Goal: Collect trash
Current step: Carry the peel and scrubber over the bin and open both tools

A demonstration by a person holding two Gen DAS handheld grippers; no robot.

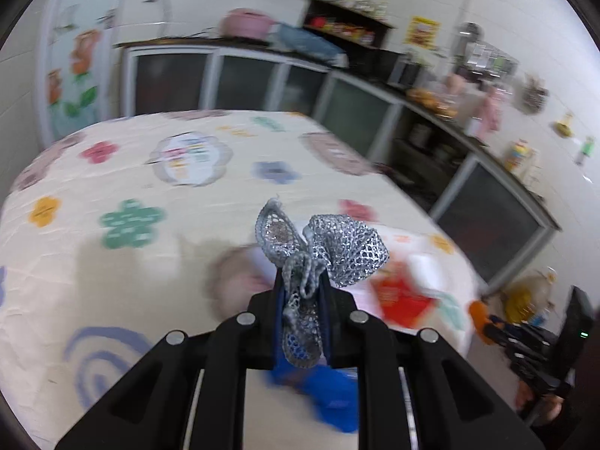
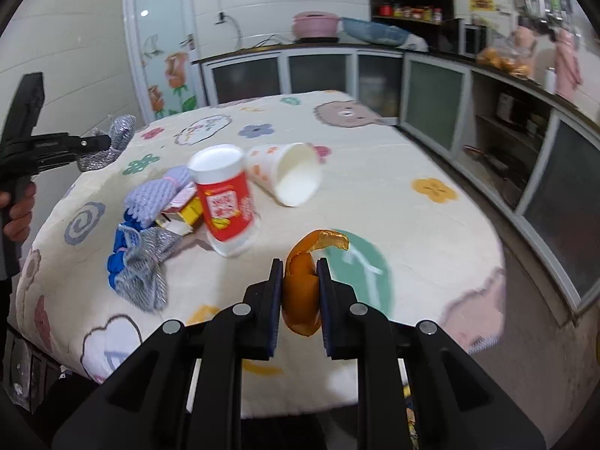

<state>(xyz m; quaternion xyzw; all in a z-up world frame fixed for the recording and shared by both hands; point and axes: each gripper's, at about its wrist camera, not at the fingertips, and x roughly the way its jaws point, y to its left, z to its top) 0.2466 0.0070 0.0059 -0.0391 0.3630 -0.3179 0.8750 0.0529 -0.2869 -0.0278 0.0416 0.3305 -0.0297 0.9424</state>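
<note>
Table [image 2: 375,187] in cartoon-print cloth bears the remaining trash, heaped centre-left: red-labelled tub [image 2: 225,202], tipped paper cup [image 2: 288,172]; left gripper [image 1: 303,281] pinches silver mesh ribbon [image 1: 337,251], lifted clear, likely for carrying off; right gripper [image 2: 299,273] clamps orange peel [image 2: 302,281] likewise.

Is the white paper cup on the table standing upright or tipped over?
Tipped over. In the right wrist view the white paper cup lies on its side on the table, its open mouth facing the camera, beside the red-labelled container.
</note>
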